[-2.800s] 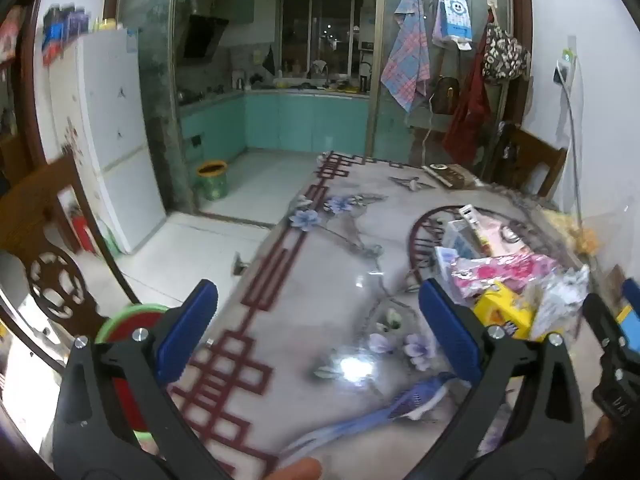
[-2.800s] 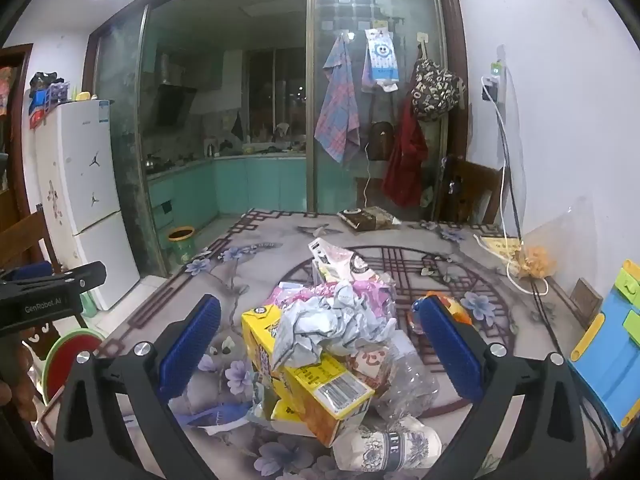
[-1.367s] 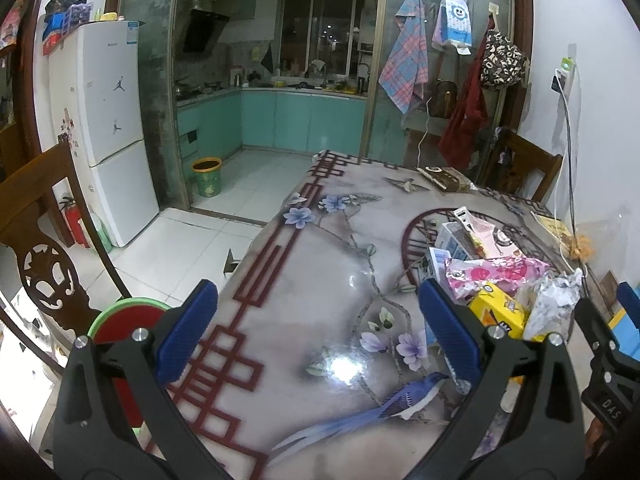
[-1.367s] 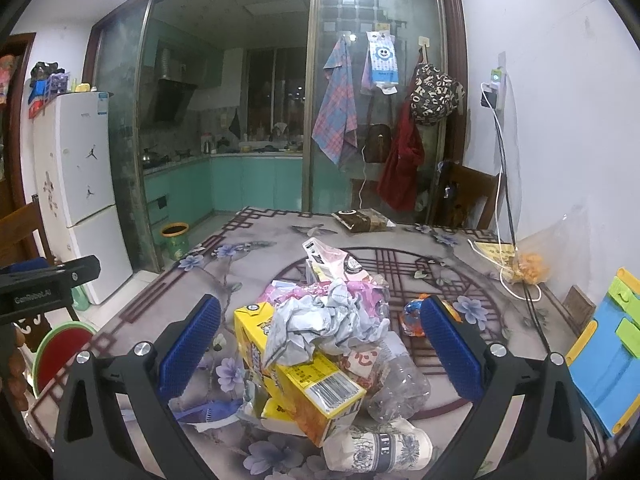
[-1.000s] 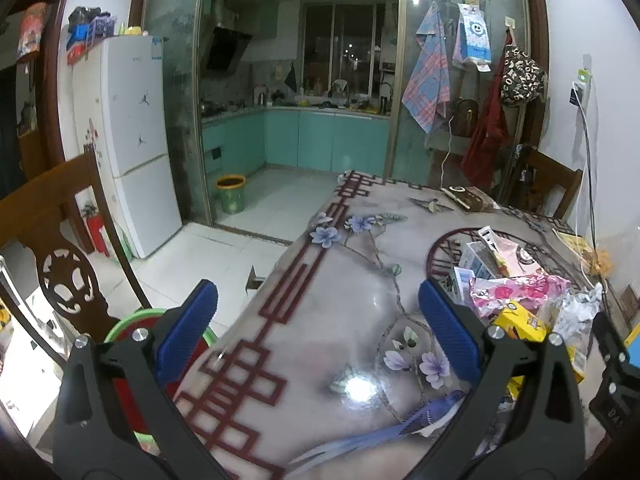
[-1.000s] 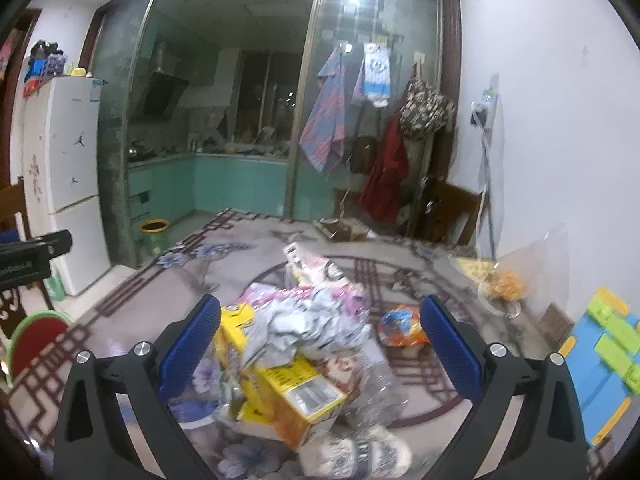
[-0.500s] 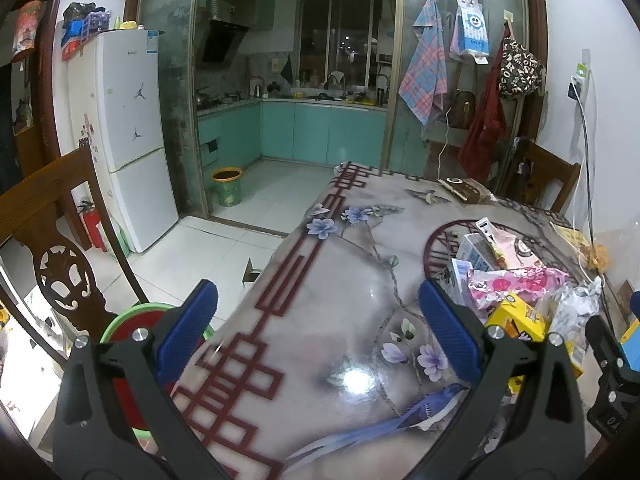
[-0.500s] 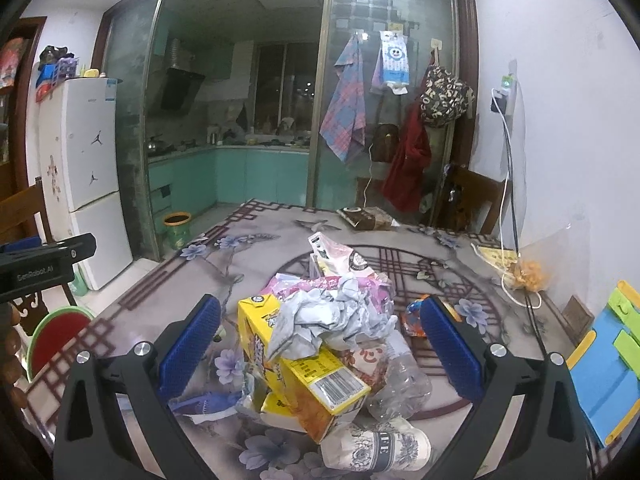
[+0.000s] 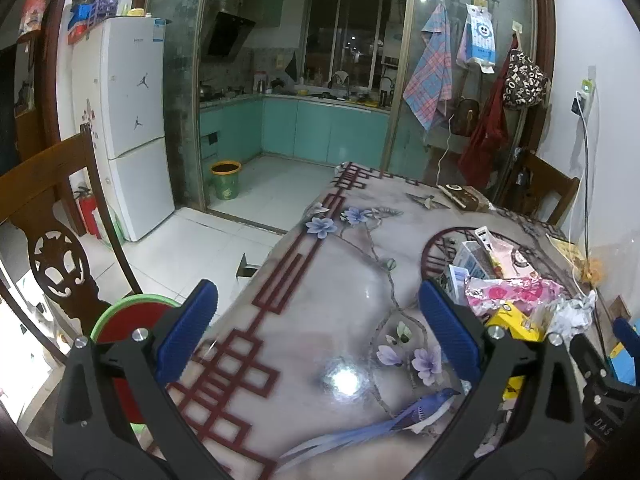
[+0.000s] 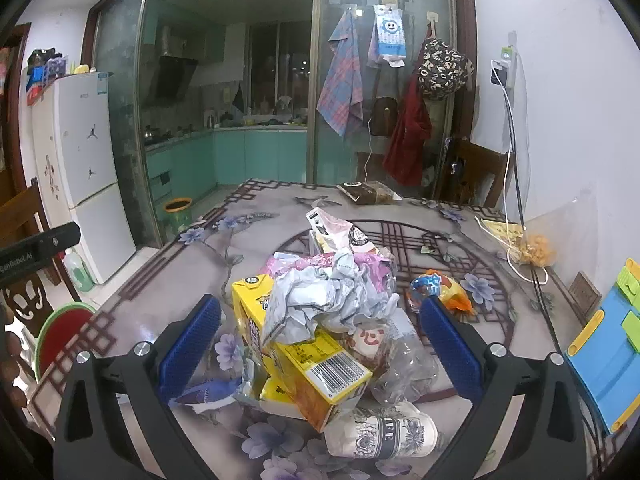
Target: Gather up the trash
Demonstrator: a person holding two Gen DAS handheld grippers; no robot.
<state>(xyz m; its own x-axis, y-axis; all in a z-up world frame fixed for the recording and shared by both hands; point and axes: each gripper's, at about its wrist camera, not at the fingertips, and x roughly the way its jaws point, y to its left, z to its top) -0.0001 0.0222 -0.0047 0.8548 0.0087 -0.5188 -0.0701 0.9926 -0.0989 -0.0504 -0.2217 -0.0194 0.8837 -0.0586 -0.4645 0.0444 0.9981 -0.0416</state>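
A heap of trash lies on the flowered table (image 10: 248,216): a yellow carton (image 10: 304,356), crumpled grey paper (image 10: 324,300), a pink wrapper (image 10: 296,262), a crushed clear bottle (image 10: 404,364) and a paper cup (image 10: 380,436) on its side. My right gripper (image 10: 318,340) hangs open just before the heap, its jaws wide on either side of it, holding nothing. In the left wrist view my left gripper (image 9: 320,332) is open over bare tabletop (image 9: 320,280), and the heap (image 9: 516,300) sits to its right.
A round red and green bin (image 9: 132,336) stands on the floor by a carved wooden chair (image 9: 56,248) at the table's left. A blue and green plastic toy (image 10: 608,352) lies at the table's right. A dark packet (image 10: 368,192) rests at the far edge, cables (image 10: 520,256) by the wall.
Both views have shifted slightly with small hand movements. The left gripper drew back and rose a little. The trash heap has not moved and both grippers stay open.
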